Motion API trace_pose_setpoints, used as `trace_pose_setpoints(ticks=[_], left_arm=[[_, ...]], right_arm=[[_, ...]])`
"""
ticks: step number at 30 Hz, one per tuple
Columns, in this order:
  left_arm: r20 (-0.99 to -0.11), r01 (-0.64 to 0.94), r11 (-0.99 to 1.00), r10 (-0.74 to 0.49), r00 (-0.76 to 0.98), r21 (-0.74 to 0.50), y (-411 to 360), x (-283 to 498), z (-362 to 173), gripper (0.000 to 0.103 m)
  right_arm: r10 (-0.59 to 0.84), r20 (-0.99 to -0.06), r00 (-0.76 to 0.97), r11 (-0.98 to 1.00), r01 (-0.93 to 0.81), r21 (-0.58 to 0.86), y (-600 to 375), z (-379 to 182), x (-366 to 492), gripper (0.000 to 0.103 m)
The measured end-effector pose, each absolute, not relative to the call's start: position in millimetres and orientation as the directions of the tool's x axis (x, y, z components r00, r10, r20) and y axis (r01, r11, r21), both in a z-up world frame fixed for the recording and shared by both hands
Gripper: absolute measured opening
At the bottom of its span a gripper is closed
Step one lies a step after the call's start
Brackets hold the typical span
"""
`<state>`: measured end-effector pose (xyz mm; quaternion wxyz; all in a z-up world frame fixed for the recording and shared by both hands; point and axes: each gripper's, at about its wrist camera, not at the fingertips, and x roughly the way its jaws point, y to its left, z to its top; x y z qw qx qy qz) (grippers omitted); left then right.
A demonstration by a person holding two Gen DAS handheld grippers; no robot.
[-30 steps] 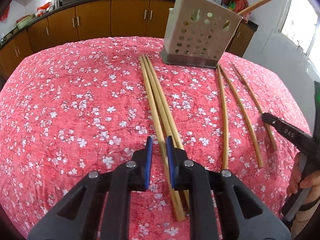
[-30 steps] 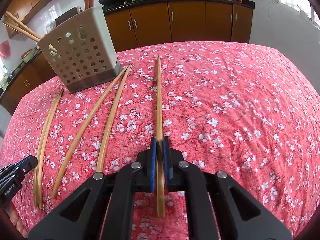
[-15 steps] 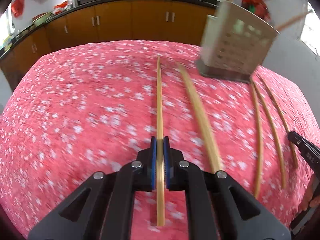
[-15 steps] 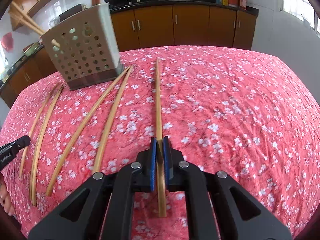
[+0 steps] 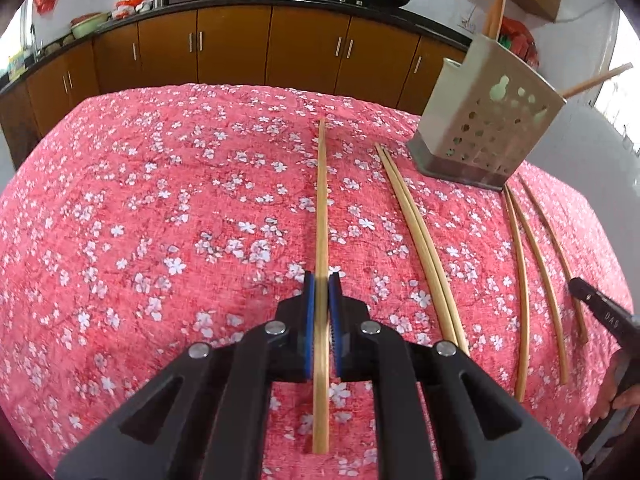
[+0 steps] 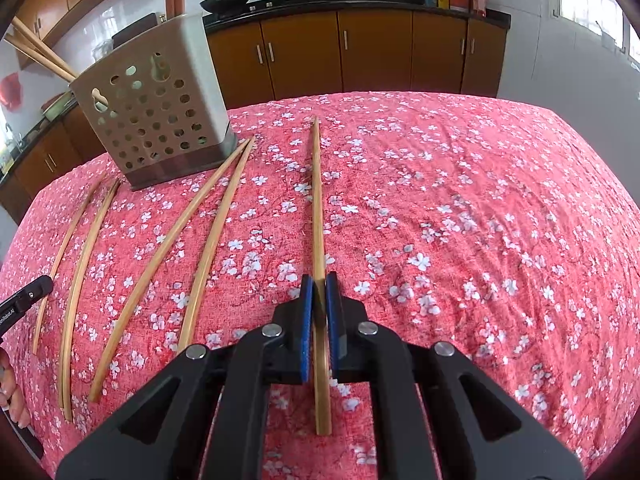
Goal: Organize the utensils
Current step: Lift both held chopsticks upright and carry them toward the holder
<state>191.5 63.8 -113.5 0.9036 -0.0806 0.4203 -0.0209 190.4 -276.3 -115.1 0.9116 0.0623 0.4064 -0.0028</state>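
Observation:
My left gripper (image 5: 321,280) is shut on a bamboo chopstick (image 5: 322,200) that points straight ahead over the red floral cloth (image 5: 160,220). Two loose chopsticks (image 5: 416,232) lie side by side to its right. Beyond them stands the perforated beige utensil holder (image 5: 488,128) with chopsticks in it. My right gripper (image 6: 319,280) is shut on another chopstick (image 6: 317,200), also pointing forward. To its left lie two loose chopsticks (image 6: 192,248), with the utensil holder (image 6: 160,108) at the back left. Each gripper's tip shows at the edge of the other's view.
More chopsticks (image 5: 532,264) lie right of the holder in the left wrist view, and the far-left chopsticks (image 6: 76,272) curve along the cloth in the right wrist view. A person's hand (image 5: 624,396) holds the right tool. Brown cabinets (image 5: 240,48) and a counter with woks run along the back.
The left gripper, open over three chopsticks a second ago, has shut on one and carried it left, away from the other two. The right gripper still holds its chopstick, hardly moved.

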Motion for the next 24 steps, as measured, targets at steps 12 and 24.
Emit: trace_pose_setpoints(ticks=[12, 24], left_arm=[[-0.756, -0.033, 0.985, -0.107, 0.646, -0.168, 66, 193, -112, 0.011], [-0.764, -0.011, 0.996, -0.063, 0.642, -0.091, 58, 186, -112, 0.009]], right_arm=[[0.043, -0.741, 0.670, 0.993, 0.054, 0.107, -275, -115, 188, 0.008], [0.067, -0.739, 0.670, 0.991, 0.041, 0.127, -274, -113, 179, 0.008]])
